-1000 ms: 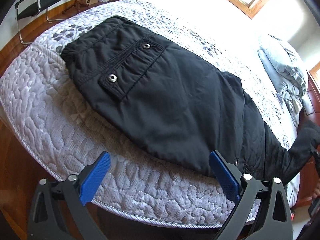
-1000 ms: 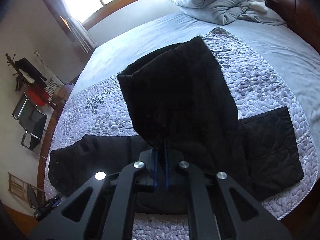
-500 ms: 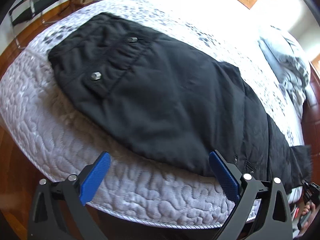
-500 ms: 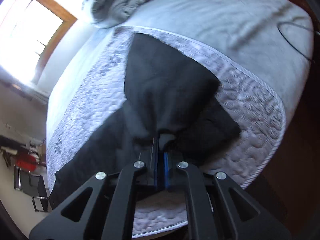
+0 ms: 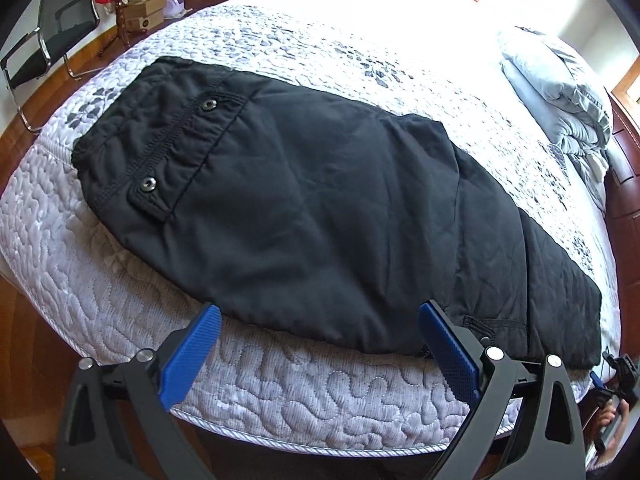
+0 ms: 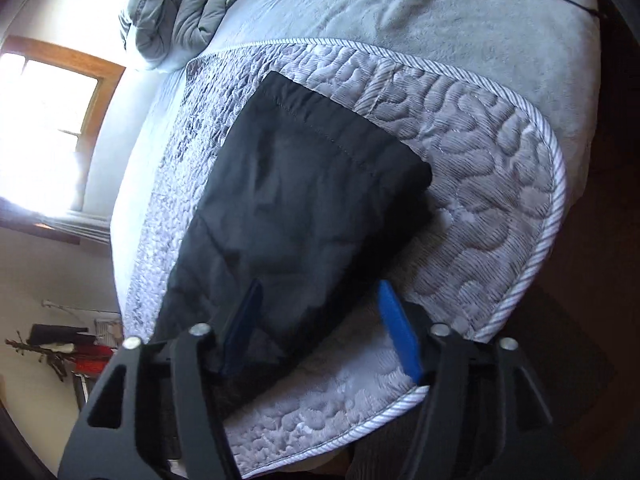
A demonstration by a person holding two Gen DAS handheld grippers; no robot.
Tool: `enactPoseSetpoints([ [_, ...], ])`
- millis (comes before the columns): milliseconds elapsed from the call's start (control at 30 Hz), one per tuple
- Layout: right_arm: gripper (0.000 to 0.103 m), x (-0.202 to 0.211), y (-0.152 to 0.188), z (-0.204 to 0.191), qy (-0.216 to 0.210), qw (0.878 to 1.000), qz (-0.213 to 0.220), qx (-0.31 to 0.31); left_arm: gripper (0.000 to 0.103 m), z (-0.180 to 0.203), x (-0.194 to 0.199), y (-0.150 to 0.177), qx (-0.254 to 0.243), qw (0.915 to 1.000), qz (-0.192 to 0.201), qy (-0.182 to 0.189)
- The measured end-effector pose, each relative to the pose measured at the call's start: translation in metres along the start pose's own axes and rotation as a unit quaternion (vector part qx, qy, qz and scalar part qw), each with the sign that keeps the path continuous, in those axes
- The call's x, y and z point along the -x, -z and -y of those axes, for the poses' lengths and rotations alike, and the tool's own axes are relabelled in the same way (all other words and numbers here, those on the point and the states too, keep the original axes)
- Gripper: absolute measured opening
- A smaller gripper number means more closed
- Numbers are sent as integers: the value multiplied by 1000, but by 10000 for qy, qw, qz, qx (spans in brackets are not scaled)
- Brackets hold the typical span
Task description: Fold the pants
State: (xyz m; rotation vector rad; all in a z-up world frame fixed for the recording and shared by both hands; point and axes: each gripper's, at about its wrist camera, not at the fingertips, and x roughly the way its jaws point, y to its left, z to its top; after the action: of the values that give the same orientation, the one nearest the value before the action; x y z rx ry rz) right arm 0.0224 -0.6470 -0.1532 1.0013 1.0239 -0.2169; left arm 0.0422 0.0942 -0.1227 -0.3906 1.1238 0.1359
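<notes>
Quilted bed cover point(image 5: 280, 392) holds the black pants point(image 5: 320, 208), lying flat. Left gripper point(image 5: 320, 344), at six o'clock, is spread wide. Right gripper point(image 6: 320, 320) has just been opening, pinching nothing.

Matt black cloth pants point(image 5: 320, 208) with shiny metal snaps point(image 5: 147, 185) lie ahead of my left gripper point(image 5: 320, 344), whose ribbed blue plastic pads point(image 5: 448, 348) are matt. Beneath: a quilted, bumpy grey fabric bedspread point(image 5: 304, 392).

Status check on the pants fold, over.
Left gripper open. Right gripper just opened, nothing pinched. Pants flat on quilt, legs stacked. Nothing in the way.
</notes>
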Motion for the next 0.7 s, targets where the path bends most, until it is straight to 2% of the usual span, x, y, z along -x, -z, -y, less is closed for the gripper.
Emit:
enactPoseSetpoints([
  [67, 69, 3, 1, 3, -86, 9999, -54, -81, 99, 4, -2, 0, -51, 10000, -22, 4],
  [167, 74, 3, 0, 6, 1, 9999, -43, -102, 99, 9, -3, 1, -97, 9999, -57, 9],
  [467, 74, -28, -17, 19, -59, 9992, -39, -402, 99, 14, -1, 2, -173, 9998, -89, -84],
  [567, 74, -36, -22, 26, -208, 9980, 59, -593, 99, 15, 0, 1, -195, 9996, -97, -154],
  [633, 74, -36, -24, 33, -477, 9956, 165, -795, 99, 16, 1, 1, -218, 9995, -107, -180],
  [700, 69, -34, -25, 39, -586, 9937, 236, -921, 99, 18, 0, 1, -248, 9994, -117, -204],
])
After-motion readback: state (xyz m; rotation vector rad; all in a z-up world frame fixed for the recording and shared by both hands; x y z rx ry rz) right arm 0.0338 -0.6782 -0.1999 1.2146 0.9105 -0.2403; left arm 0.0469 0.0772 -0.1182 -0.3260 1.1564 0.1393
